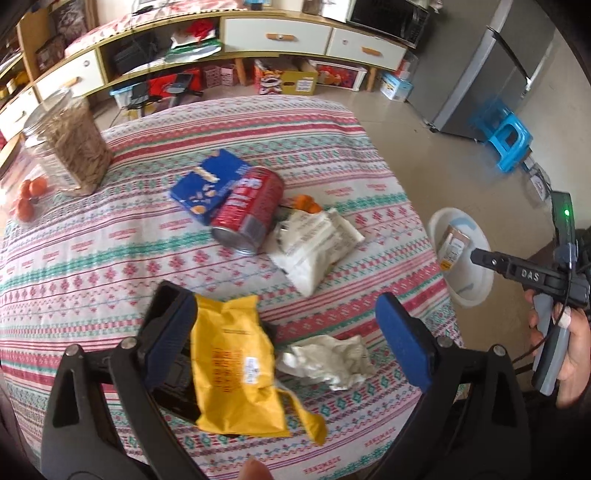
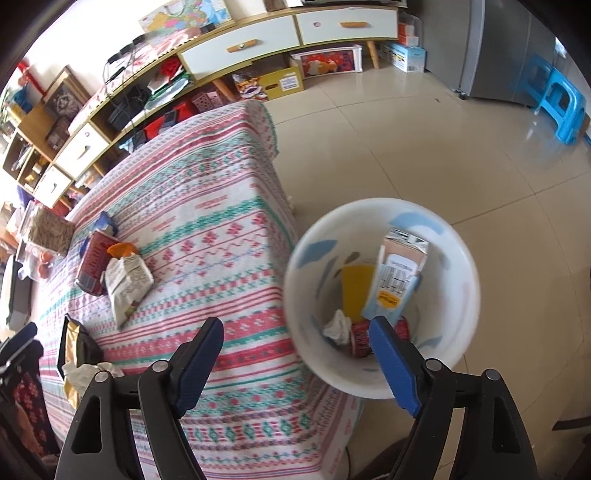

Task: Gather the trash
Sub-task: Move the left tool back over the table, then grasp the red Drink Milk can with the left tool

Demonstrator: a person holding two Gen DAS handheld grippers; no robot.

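My left gripper (image 1: 284, 325) is open over the table's near edge; a yellow wrapper (image 1: 236, 365) lies by its left finger and a crumpled white tissue (image 1: 328, 360) lies between the fingers. Further back lie a red can (image 1: 249, 212), a blue box (image 1: 208, 186) and a white wrapper (image 1: 316, 242). My right gripper (image 2: 295, 339) is open and empty above the white bin (image 2: 314, 354) on the floor right of the table. The bin holds a carton (image 2: 397, 280), a yellow piece (image 2: 354, 291), a tissue (image 2: 338, 326) and a red can (image 2: 360, 338).
A patterned tablecloth (image 1: 110, 258) covers the table. A jar of seeds (image 1: 70, 147) and oranges (image 1: 29, 195) stand at the far left. A low cabinet (image 1: 277, 35), a fridge (image 1: 491, 81) and a blue stool (image 1: 511, 142) stand beyond on the tiled floor.
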